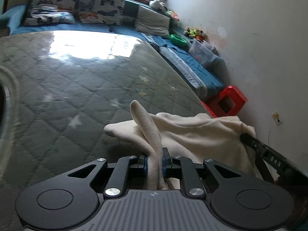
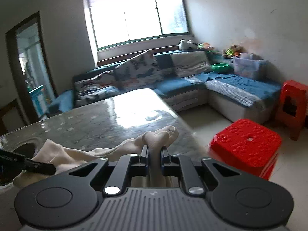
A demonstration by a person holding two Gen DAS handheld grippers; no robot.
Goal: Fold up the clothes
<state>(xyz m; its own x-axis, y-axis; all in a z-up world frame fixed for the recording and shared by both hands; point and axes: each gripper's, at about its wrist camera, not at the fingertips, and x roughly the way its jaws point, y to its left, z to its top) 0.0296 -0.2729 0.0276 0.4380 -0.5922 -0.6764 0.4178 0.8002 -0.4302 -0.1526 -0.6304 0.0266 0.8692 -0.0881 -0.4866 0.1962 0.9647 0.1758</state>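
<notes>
My left gripper (image 1: 155,158) is pinched tight on a fold of the cream fleece garment (image 1: 192,134), the fabric squeezed between the blue-padded fingers (image 1: 144,161) and rising in a loop above them. The rest of the garment spreads to the right over the near edge of the table (image 1: 77,77), which wears a grey quilted cover with pale stars under a glossy sheet that mirrors the window glare. At the far right of this view the other tool's black finger comes in against the cloth; white letters on it read "DAS", and I cannot make out more of the marking.

My right gripper (image 2: 155,154) is likewise clamped on a bunched ridge of the same garment (image 2: 159,136), which pokes up past the fingertips and trails left across the table (image 2: 96,119) toward the left tool's finger. That finger carries a strip of white print too blurred for me to read.

Beyond the table sits a blue corner sofa (image 2: 192,84) with butterfly-print cushions (image 2: 138,67), a grey cushion (image 2: 188,63), a green bowl (image 2: 220,67), a clear storage bin (image 2: 248,67) and soft toys (image 2: 233,51) along the wall. Two red plastic stools stand on the floor: one (image 2: 246,146) just beside the table's right edge, the other (image 2: 292,107) near the sofa's end. The window (image 2: 138,15) has a purple blind rolled partway down.
</notes>
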